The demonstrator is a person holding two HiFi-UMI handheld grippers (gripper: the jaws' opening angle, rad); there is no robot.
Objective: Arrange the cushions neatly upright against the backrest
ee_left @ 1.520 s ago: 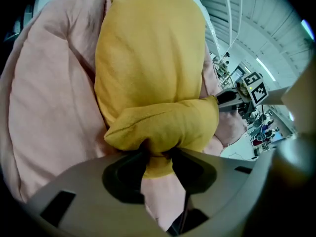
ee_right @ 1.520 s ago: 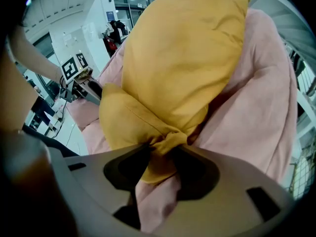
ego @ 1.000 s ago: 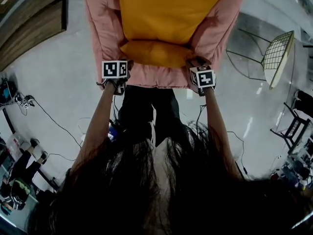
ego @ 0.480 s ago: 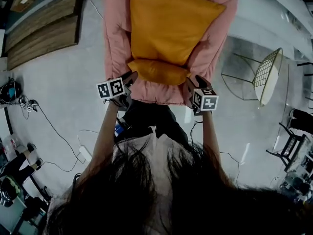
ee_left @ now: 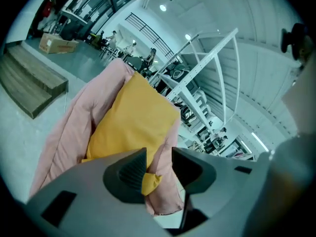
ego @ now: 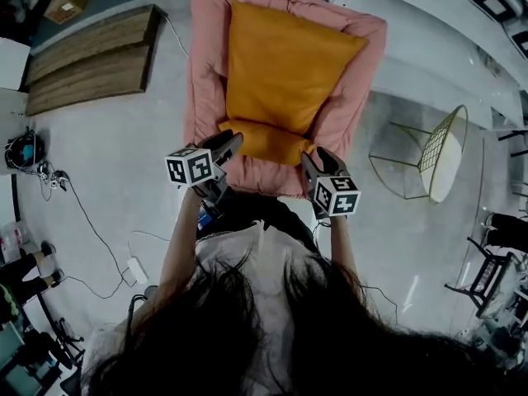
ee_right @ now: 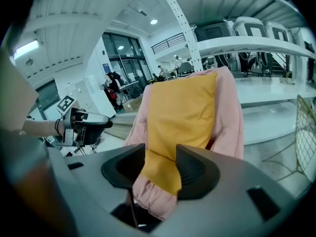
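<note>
Head view: at the far left a wooden platform lies on the pale floor. Next comes my left gripper, held over the front left corner of the pink armchair. In the left gripper view its jaws stand apart with nothing between them, and the chair shows only beyond the gap. In the middle, the tall yellow cushion stands upright against the backrest, with the chair's padded arms on either side. The second yellow cushion lies low across the seat at its foot, between my two grippers. My right gripper hangs over the chair's front right corner. In the right gripper view its jaws are likewise spread and empty, clear of the cushions behind them. Farther right, a wire chair stands on the floor, apart from the armchair.
</note>
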